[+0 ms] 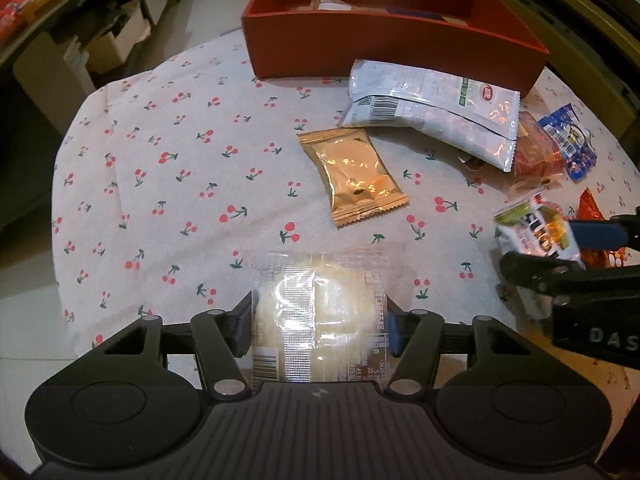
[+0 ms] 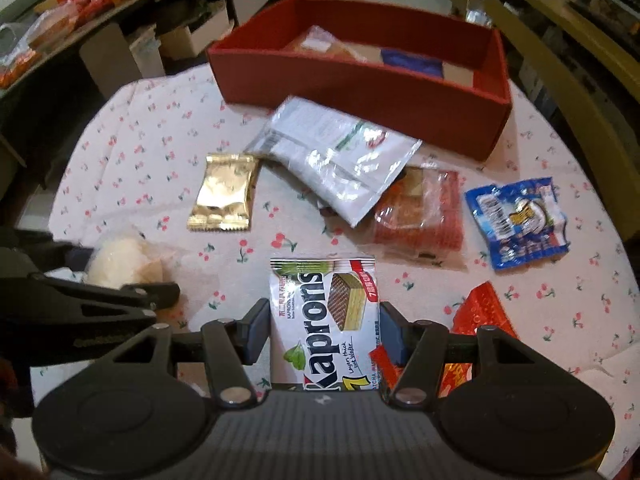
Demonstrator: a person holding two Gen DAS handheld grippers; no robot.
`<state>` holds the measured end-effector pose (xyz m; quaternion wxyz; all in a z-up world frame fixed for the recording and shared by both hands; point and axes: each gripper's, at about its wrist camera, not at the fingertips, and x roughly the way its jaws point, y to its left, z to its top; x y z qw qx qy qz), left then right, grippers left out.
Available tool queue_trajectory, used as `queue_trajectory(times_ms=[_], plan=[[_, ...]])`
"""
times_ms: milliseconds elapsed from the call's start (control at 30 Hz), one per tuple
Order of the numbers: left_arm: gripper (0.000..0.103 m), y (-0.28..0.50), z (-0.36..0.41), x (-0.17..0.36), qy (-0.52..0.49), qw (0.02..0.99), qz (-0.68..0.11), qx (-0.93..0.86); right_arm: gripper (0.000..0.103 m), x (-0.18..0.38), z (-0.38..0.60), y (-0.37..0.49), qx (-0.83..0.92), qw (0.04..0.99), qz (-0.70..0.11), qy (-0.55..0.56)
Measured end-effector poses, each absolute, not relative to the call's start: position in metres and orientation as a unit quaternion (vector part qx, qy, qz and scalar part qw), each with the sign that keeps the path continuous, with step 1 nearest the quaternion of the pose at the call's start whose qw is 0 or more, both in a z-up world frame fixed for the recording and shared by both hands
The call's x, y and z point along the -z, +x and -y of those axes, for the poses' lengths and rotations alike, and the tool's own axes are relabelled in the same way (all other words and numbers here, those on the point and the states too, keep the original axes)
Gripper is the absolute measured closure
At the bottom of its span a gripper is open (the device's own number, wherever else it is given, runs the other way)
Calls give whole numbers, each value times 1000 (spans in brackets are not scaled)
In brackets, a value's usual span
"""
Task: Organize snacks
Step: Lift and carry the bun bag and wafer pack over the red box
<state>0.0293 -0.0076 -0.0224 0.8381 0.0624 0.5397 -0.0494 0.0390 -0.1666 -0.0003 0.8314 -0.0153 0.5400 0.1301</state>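
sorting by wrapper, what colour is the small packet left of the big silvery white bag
Shiny gold; the small packet shows best in the left wrist view.

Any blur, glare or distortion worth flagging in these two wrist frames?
Left wrist: sharp; glare on the gold packet and clear-wrapped cake; fisheye bends the red box. Right wrist: motion blur on the white pouch, Kaprons wafer pack crisp.

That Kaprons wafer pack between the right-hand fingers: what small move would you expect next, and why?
Probably a lift and carry forward toward the red box. The right gripper has its fingers against both sides of the Kaprons wafer pack, so it looks grasped, and the box sits open beyond the loose snacks with some packets already inside. The left gripper likewise holds a clear-wrapped pastry.
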Motion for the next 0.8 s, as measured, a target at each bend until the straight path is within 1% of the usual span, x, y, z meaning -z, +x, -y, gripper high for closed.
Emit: queue_trajectory(times_ms=[167, 367, 567, 700, 800], plan=[[37, 31, 12, 5, 59, 849, -523, 44, 41, -18, 169, 38, -132, 845, -519, -6], [37, 32, 17, -10, 59, 857, -510, 39, 41, -22, 168, 39, -137, 848, -512, -5], [37, 30, 23, -26, 70, 863, -499, 33, 41, -40, 173, 34, -143, 861, -488, 18], [37, 39, 29, -35, 73, 871, -484, 44, 41, -51, 178, 39, -136, 872, -469, 34], [37, 55, 33, -35, 69, 872, -481, 59, 41, -49, 183, 47, -126, 873, -470, 41]])
